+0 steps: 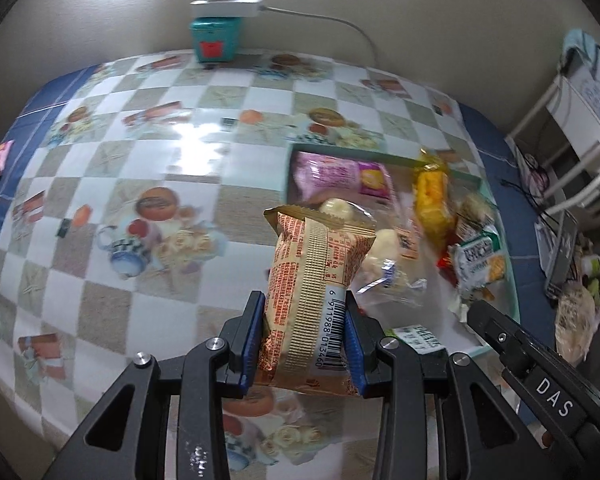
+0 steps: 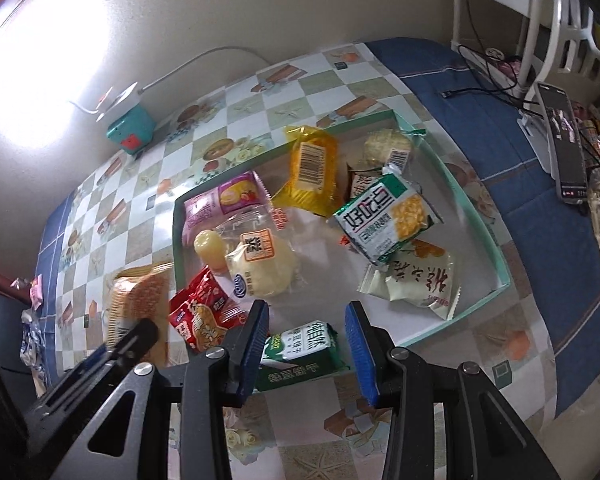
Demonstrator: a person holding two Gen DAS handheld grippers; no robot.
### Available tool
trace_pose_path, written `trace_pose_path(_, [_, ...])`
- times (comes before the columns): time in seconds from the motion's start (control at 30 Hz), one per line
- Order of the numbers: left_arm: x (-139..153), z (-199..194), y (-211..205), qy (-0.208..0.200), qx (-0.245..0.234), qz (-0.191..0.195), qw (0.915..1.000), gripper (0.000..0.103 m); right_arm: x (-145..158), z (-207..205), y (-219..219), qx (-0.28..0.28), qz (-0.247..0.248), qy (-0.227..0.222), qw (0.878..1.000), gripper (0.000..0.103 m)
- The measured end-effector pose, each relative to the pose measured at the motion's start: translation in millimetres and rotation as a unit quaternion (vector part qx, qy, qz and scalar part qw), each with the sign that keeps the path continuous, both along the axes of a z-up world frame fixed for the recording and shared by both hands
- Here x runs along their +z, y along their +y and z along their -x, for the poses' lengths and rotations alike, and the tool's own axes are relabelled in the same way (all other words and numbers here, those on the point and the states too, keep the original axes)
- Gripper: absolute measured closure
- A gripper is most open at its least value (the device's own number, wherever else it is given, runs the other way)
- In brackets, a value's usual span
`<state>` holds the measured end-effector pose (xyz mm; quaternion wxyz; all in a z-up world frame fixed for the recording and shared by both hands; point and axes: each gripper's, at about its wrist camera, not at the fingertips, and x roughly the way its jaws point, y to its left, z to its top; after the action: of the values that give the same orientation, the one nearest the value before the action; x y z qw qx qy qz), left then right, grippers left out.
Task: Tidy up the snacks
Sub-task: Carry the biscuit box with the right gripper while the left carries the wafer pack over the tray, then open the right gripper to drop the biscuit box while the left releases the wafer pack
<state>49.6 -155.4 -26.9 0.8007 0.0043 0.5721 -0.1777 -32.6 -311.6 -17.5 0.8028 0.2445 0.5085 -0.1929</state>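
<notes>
My left gripper [image 1: 303,296] is shut on an orange-and-cream snack packet [image 1: 312,264] with a barcode, held upright over the checked tablecloth just left of the tray. The teal-rimmed tray [image 2: 175,240] holds several snacks: a yellow packet [image 2: 312,168], a purple one [image 2: 220,200], a green-and-white cracker pack [image 2: 384,216], a red packet [image 2: 200,316] and a clear-wrapped bun [image 2: 260,264]. My right gripper [image 2: 307,305] hangs over the tray's near corner, its blue pads closed on a small green-and-white packet [image 2: 300,354]. The right gripper [image 1: 470,314] also shows at the lower right of the left wrist view.
A teal box [image 1: 214,38] with a white power strip on top stands at the table's back edge by the wall. A phone on a stand [image 2: 564,148] and white rails [image 2: 540,20] sit to the right. Small packets [image 1: 0,156] lie at the far left edge.
</notes>
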Motion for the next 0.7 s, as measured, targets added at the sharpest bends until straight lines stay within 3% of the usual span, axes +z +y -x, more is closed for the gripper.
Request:
trace_pose_path(0.3, [-6,9,-35,-0.003,-0.049,0.013,0.9987,0.064,-5,6,-14,-0.023,-0.007,0.01,1.0,0.059])
trace_pose_path(0.7, [-20,8,-52,0.002,-0.062,0.012,0.998,0.064,-5,12,-27,-0.048,-0.005,0.016,0.999,0.058])
